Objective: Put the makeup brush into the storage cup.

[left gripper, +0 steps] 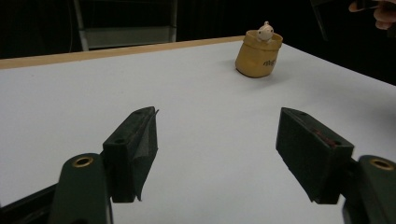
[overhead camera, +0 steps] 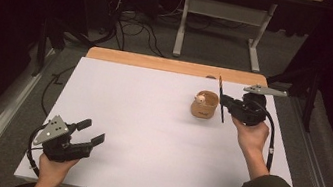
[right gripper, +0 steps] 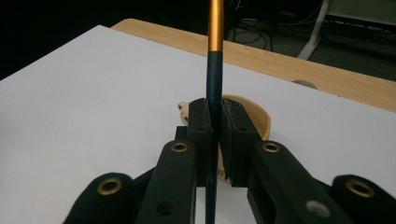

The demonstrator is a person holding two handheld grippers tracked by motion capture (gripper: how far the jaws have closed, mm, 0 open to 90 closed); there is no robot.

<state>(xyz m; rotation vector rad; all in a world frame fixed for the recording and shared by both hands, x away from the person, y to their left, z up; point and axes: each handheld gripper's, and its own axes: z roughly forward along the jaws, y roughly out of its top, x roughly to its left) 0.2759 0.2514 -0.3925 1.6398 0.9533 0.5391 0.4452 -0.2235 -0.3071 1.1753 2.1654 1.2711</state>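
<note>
Your right tongs (overhead camera: 227, 104) are clenched on a slim dark pen (overhead camera: 221, 99) with an orange-gold upper section, and in the high view they sit right of centre, in the upper half of the frame, just beside the small tan pot (overhead camera: 204, 104). In the right gripper view the pen (right gripper: 214, 70) runs straight up between the two pads, its long axis close to upright, with the lower end dropping out of sight below the tongs (right gripper: 215, 109). The pot (right gripper: 259, 119) lies directly beyond the fingertips there, its open mouth facing up, and a small pale figure (right gripper: 184, 110) peeks from its left rim. So the pot's mouth lies just left of the pen in the high view and lower, and the pen's axis already roughly matches the opening; I judge the coming move turns on carrying the lower tip over that rim and down, clear of the little figure. Your left tongs (overhead camera: 89, 132) sit at the lower left of the high view, released, with nothing between them; in the left gripper view the jaws stand wide over the bare white table (left gripper: 201, 112), and the pot (left gripper: 258, 58) is well apart at the upper right. Your right hand is clearly the nearer one.
</note>
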